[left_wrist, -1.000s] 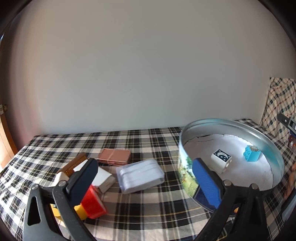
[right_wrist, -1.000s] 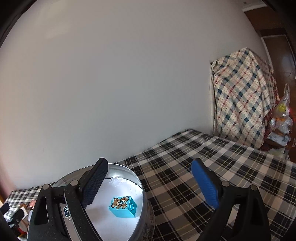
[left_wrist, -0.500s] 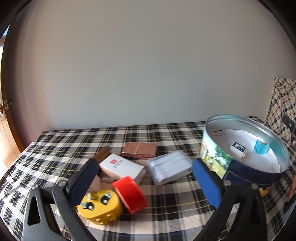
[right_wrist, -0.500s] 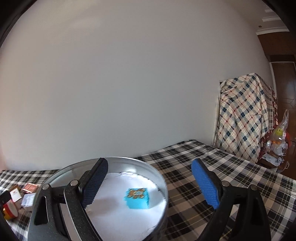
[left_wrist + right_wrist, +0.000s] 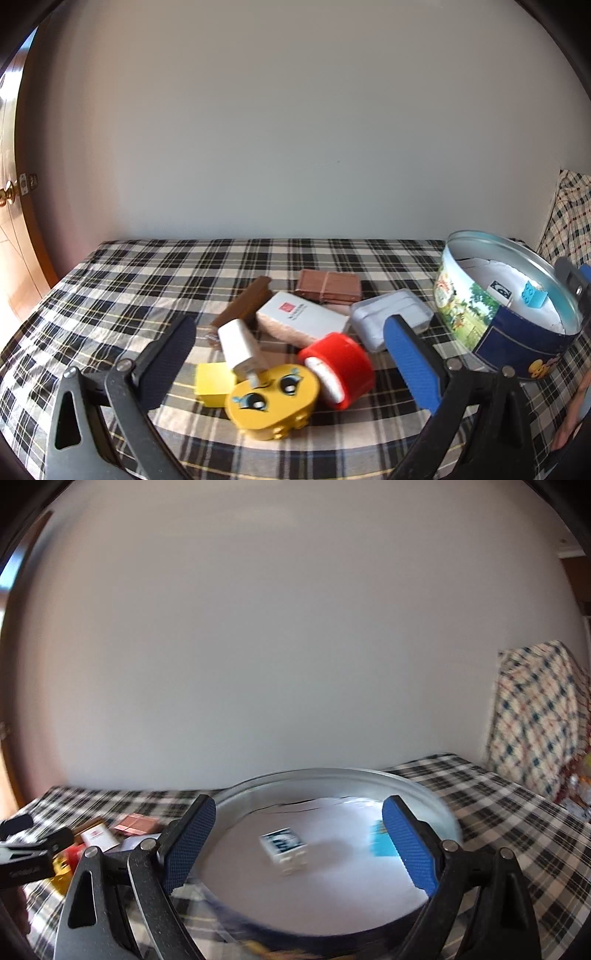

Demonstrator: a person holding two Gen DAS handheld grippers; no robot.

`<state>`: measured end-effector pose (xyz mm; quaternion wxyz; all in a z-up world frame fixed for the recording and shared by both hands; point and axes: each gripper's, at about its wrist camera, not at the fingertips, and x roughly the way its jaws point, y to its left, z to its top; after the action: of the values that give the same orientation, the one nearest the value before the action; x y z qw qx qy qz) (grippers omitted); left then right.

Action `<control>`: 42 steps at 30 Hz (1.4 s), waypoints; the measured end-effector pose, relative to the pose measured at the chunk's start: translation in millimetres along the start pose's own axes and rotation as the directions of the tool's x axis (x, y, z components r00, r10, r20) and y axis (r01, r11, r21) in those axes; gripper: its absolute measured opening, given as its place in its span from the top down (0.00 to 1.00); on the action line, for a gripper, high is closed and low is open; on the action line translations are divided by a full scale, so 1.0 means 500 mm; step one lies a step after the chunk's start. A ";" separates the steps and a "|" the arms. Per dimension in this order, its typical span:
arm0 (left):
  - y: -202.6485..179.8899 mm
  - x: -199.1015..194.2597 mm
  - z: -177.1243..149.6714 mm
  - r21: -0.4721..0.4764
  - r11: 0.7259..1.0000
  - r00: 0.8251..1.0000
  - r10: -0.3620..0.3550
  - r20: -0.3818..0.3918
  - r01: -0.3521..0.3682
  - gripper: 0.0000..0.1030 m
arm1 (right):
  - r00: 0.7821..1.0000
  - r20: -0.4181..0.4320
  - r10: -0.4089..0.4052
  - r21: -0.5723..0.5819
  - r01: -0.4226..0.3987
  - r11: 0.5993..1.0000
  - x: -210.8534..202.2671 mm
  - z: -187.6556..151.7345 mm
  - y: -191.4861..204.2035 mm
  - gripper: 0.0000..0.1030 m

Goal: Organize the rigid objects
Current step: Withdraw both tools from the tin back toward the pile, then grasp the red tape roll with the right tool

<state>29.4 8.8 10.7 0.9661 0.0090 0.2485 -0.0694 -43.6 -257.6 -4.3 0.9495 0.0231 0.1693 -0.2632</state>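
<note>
On the plaid cloth (image 5: 122,280), seen from the left wrist, a heap of small things lies in front of the left gripper (image 5: 291,354), whose fingers stand wide apart with nothing between them. At the heap's 8 o'clock sits a yellow cube (image 5: 213,384), touching a yellow face toy (image 5: 273,400) at 6 o'clock. A white charger (image 5: 242,347) leans over both, its plug end resting on the toy. Behind it, at 11 o'clock, a brown bar (image 5: 242,308) lies slanted, and just beside that is a white box (image 5: 303,319) with a red mark. A red cap (image 5: 338,369) lies on its side at 4 o'clock, touching the face toy and the box. At 1 o'clock a brown case (image 5: 328,291) lies flat, and a grey case (image 5: 391,323) sits at 3 o'clock, partly behind the blue finger (image 5: 412,363). Farther right stands the round tin (image 5: 465,310), lined with white paper, holding a white block (image 5: 500,292) and a blue brick (image 5: 532,295) near each other. In the blurred right wrist view the right gripper (image 5: 299,843) hangs over the tin (image 5: 332,775), its fingers likewise spread and empty, the block (image 5: 284,845) between them and the brick (image 5: 382,843) at the edge of the right pad (image 5: 410,845).
</note>
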 end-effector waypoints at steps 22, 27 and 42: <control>0.208 0.024 0.001 -0.166 0.965 0.978 0.188 -0.091 -0.201 0.00 | 0.834 -0.383 0.396 -0.078 -0.456 0.886 0.074 -0.061 0.318 0.13; 0.201 0.026 0.002 -0.126 0.975 0.980 0.170 -0.104 -0.183 0.00 | 0.796 -0.469 0.384 -0.073 -0.468 0.881 0.116 -0.072 0.359 0.29; 0.149 0.040 -0.016 -0.003 0.989 0.969 -0.145 -0.200 0.147 0.00 | 0.751 -0.522 0.404 -0.041 -0.496 0.868 0.135 -0.079 0.337 0.75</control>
<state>53.2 80.4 -7.1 0.9285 0.0034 0.3437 -0.1404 84.0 -140.4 -71.5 0.9065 0.0457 0.4196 0.0052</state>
